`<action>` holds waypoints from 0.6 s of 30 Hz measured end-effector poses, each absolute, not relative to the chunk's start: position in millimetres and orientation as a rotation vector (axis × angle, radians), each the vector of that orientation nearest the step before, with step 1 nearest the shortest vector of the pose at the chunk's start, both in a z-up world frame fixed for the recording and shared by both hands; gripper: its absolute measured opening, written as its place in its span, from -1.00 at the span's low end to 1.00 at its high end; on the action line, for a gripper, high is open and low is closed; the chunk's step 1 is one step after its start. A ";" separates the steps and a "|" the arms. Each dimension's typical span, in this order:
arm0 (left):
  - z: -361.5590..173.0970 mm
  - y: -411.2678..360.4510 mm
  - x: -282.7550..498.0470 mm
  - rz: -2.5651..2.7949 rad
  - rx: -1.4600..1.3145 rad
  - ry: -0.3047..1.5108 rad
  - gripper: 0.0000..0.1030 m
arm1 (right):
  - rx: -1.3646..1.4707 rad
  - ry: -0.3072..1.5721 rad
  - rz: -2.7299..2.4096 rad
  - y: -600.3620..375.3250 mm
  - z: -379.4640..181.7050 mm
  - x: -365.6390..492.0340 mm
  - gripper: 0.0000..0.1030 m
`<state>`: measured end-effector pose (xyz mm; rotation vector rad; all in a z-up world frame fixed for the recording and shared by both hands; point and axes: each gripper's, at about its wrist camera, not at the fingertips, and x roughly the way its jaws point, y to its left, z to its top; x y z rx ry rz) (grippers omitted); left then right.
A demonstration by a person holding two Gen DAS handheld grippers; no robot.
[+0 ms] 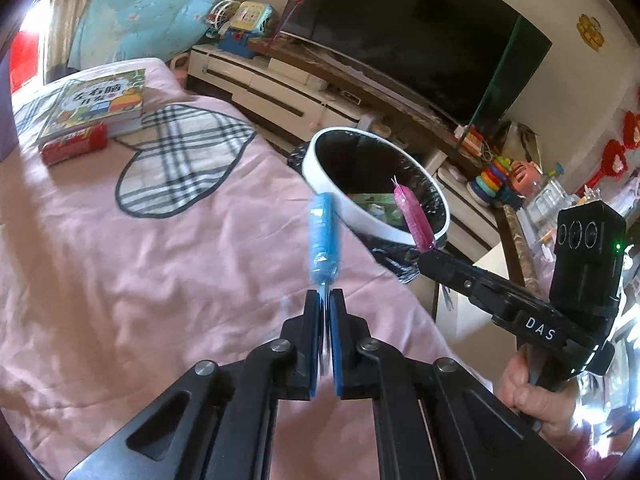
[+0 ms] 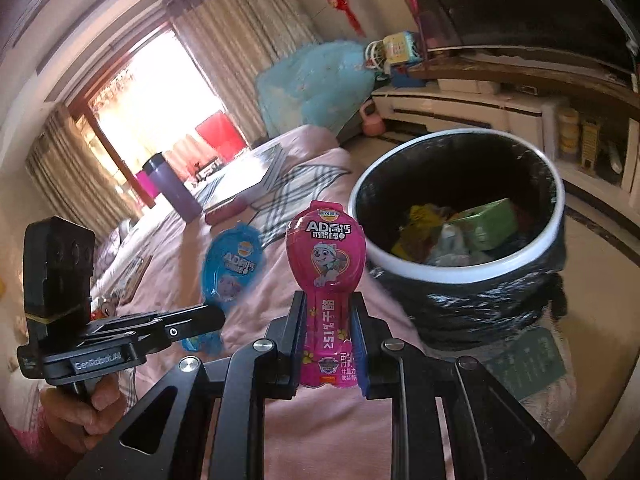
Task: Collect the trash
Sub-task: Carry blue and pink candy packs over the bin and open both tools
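Observation:
My left gripper (image 1: 325,294) is shut on a blue snack wrapper (image 1: 323,236), seen edge-on above the pink bedspread (image 1: 120,272). In the right wrist view the same blue wrapper (image 2: 233,268) hangs from the left gripper (image 2: 214,314). My right gripper (image 2: 327,300) is shut on the stem of a pink snack wrapper (image 2: 325,258) printed with a cartoon dog. From the left wrist view the pink wrapper (image 1: 414,216) sits at the right gripper (image 1: 426,254), over the near rim of the trash bin (image 1: 320,168). The white-rimmed bin (image 2: 532,248), lined with a black bag, holds several scraps.
Books (image 1: 96,104) and a red packet (image 1: 74,146) lie at the far end of the bed. A purple cup (image 2: 172,188) stands on the bed. A white TV cabinet (image 1: 280,92) with a dark screen (image 1: 420,32) runs behind the bin. Toys (image 1: 496,178) crowd the right. A person's hand (image 1: 532,392) grips the right handle.

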<state>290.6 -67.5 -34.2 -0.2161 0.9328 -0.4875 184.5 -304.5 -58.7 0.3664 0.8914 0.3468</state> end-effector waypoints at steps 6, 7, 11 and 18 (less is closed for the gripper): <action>-28.3 -85.0 291.7 -0.486 -0.168 0.908 -0.94 | 0.383 0.868 0.327 -316.9 -55.0 183.8 -0.60; -27.4 -86.6 291.1 -0.484 -0.168 0.909 -0.94 | 0.387 0.865 0.325 -318.5 -55.1 183.7 -0.60; -24.0 -92.3 292.9 -0.483 -0.153 0.905 -0.94 | 0.397 0.855 0.317 -325.2 -54.8 184.0 -0.60; -17.1 -106.9 297.9 -0.494 -0.122 0.888 -0.94 | 0.415 0.841 0.291 -341.0 -53.8 188.3 -0.60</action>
